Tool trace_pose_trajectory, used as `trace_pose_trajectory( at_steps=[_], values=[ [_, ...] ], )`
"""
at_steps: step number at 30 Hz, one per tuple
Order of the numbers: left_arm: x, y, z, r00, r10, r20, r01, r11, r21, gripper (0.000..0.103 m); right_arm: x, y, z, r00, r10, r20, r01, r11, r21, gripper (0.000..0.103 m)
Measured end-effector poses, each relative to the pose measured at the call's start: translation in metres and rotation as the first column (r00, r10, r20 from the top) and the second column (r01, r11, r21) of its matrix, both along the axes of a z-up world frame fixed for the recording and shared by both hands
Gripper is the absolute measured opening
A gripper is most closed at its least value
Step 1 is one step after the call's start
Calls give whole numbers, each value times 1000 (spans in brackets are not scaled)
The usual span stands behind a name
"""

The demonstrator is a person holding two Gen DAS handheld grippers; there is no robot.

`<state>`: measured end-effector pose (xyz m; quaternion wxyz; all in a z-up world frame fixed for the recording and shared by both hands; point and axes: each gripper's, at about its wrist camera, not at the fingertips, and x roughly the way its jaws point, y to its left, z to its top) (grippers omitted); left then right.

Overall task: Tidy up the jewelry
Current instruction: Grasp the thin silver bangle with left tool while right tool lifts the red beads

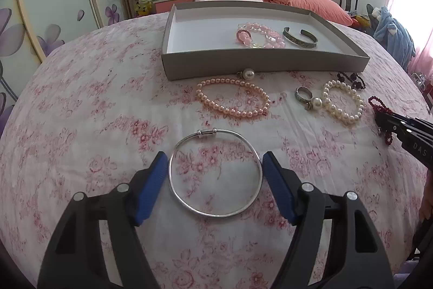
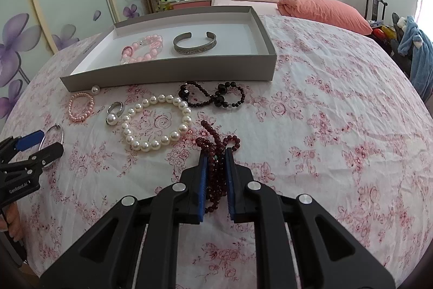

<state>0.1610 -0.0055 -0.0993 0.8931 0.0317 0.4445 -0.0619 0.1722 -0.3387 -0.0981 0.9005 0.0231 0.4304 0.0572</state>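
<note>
Silver bangle (image 1: 215, 175), near the tray (image 1: 173, 67), sits between the wide left gripper (image 1: 213, 172) pads; squeeze evenly; right gripper (image 2: 216, 175) clamps dark red beads (image 2: 215, 153).

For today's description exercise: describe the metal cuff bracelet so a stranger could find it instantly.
Find the shallow grey tray on the floral bedspread. Inside lie two pieces; the cuff sits beside the pink bead bracelet. It alone is an engraved metal band with an open gap.

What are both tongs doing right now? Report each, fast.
Left tongs: open around the silver bangle, right pad at its rim, left pad apart; not gripped.
Right tongs: shut on the dark red bead strand.
</note>
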Motion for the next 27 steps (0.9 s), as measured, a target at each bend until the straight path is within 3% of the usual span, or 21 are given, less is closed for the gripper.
trace_pose_trajectory(
  at_steps=[7, 17, 27],
  values=[
    [-14, 9, 2, 1000, 25, 14, -25, 999, -39, 70, -7, -5, 1, 1000, -19, -1, 19, 998, 55, 10],
    [-34, 2, 29, 989, 22, 147, -14, 998, -58, 70, -18, 3, 14, 999, -7, 53, 2, 997, 81, 9],
    [-45, -8, 57, 961, 22, 275, -8, 999, -51, 70, -29, 9, 51, 980, 5, 199, -24, 995, 94, 9]
  ],
)
